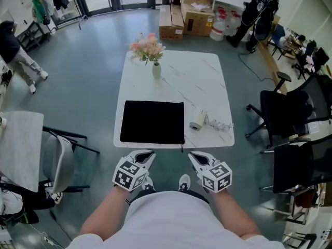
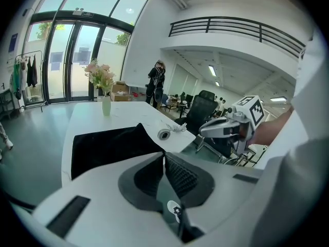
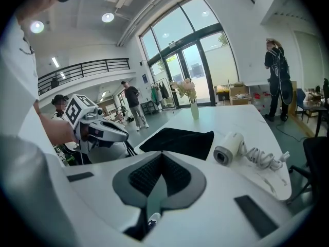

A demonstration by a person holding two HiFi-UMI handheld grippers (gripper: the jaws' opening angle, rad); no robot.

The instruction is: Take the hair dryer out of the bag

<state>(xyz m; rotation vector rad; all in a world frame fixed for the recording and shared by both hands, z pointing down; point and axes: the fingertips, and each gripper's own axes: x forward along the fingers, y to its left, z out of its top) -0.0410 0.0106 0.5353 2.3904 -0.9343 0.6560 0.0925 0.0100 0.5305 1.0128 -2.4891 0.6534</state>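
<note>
I'm holding left gripper (image 1: 146, 154), right gripper (image 1: 196, 156) closed, empty, off table (image 1: 176, 77) near edge; hair dryer (image 1: 197, 121) lying beside bag (image 1: 153, 121), so judging it best left alone.

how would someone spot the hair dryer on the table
Start at the white table. Near its front edge, right of the flat black bag, lies the hair dryer. It is the only small white cylinder, with a bunched white cord trailing to its right.

floor (image 1: 88, 45): grey | doors (image 2: 72, 60): glass | chairs (image 1: 282, 113): black | boxes (image 1: 184, 17): cardboard
</note>
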